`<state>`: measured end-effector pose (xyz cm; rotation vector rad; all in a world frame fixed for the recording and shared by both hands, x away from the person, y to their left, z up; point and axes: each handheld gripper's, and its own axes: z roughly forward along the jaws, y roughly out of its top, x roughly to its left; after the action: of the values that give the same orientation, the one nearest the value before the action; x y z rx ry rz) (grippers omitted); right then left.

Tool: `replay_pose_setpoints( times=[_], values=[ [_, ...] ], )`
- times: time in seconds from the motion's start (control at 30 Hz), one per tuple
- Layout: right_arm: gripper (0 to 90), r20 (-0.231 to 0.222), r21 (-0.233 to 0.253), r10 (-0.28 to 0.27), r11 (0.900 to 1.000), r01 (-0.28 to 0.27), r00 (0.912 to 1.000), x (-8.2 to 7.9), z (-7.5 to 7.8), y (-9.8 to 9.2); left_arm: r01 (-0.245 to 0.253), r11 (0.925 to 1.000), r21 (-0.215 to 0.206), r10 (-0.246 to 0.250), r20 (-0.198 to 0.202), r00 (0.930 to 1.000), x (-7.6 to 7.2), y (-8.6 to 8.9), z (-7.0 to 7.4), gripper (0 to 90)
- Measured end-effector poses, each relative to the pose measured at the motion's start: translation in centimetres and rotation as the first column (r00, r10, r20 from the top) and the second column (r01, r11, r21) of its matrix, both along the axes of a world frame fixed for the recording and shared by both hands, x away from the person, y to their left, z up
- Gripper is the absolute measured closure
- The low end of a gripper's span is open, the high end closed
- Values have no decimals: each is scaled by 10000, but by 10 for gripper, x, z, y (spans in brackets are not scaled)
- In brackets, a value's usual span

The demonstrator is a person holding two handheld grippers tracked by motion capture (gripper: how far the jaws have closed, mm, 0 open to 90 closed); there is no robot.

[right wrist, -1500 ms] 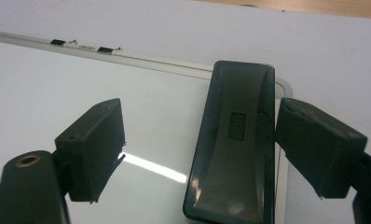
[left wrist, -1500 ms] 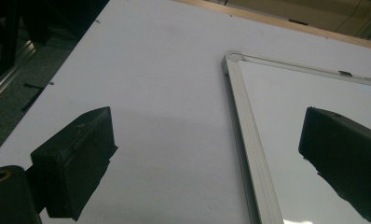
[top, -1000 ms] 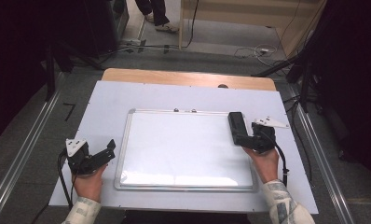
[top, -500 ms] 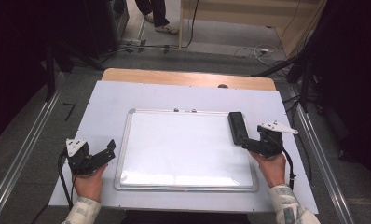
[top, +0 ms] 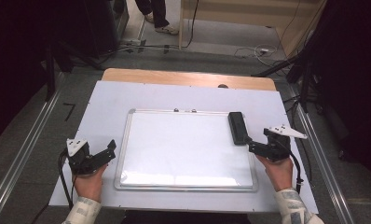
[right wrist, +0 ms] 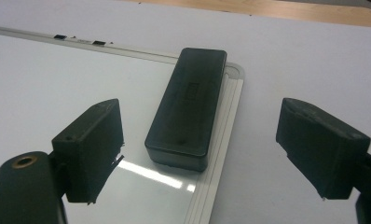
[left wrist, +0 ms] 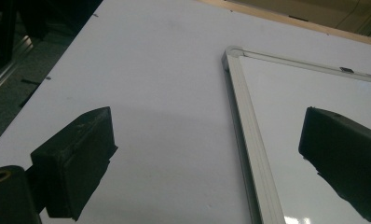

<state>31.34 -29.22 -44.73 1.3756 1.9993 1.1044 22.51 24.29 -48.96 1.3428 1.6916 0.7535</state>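
Observation:
A white whiteboard [top: 188, 149] with a silver frame lies flat on the white-covered table [top: 109, 100]. A black eraser [top: 237, 127] rests on the board's far right corner, over the frame [right wrist: 230, 102]. My right gripper [top: 250, 145] is open just to the near right of it, jaws pointing at it without touching. In the right gripper view the eraser [right wrist: 188, 107] lies ahead between the spread jaws of this gripper [right wrist: 200, 140]. My left gripper [top: 108, 151] is open beside the board's left edge. Its view shows its jaws [left wrist: 207, 163] straddling the board's frame [left wrist: 249, 140], holding nothing.
A wooden strip [top: 188, 78] runs along the table's far edge. Metal rails [top: 30, 154] flank both sides. Two small clips [top: 183, 110] sit on the board's top frame. Cables and a person's feet [top: 158, 21] are on the floor beyond.
My right gripper has drawn back to the right and toward the person, away from the eraser, which stays in place. The left gripper has not moved.

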Motion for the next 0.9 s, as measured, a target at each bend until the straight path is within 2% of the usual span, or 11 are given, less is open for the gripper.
replay_pose_setpoints(
  times=[0.9],
  values=[
    [135,-129,-102,-279,9996,278,9995,-14,-4,-25,9,10000,51,-9,-41,10000,0,0,0,39]
  ],
)
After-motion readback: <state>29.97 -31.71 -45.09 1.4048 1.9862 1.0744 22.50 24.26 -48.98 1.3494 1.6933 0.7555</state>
